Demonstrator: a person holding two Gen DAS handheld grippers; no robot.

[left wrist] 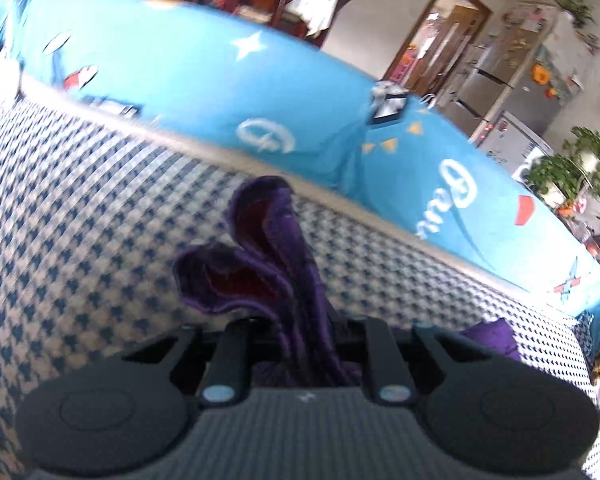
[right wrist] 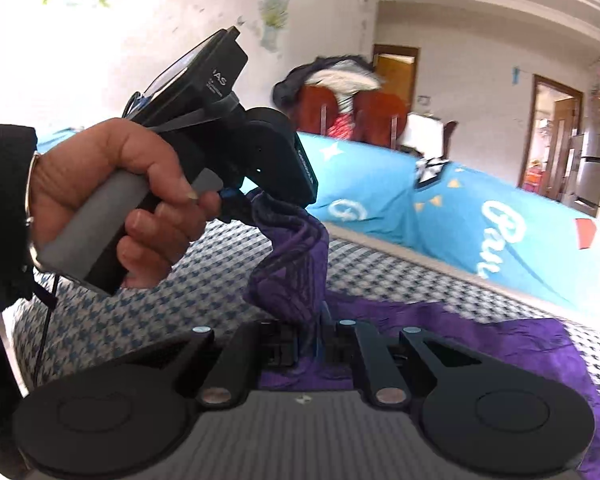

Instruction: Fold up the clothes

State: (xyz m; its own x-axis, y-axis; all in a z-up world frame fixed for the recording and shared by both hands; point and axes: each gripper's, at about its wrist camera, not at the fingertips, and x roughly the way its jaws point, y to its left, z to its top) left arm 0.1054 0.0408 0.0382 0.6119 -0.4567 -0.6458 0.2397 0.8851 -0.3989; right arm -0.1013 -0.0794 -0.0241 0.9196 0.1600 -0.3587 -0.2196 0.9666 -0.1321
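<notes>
Both tongs, left [left wrist: 300, 344] and right [right wrist: 312, 344], pinch the purple garment's [right wrist: 440, 332] bunched edge above the checked bedspread [left wrist: 80, 200].

- On the blue cover [right wrist: 380, 184], at about 3 o'clock in the right wrist view, stands white cursive lettering [right wrist: 500, 236]; only a start like "Bau" can be made out.
- The same lettering [left wrist: 448, 204] shows in the left wrist view, tilted, at about 3 o'clock.
- The black device [right wrist: 216, 92] on the left gripper bears white letters reading "AS"; the small print below them is too small to read.
</notes>
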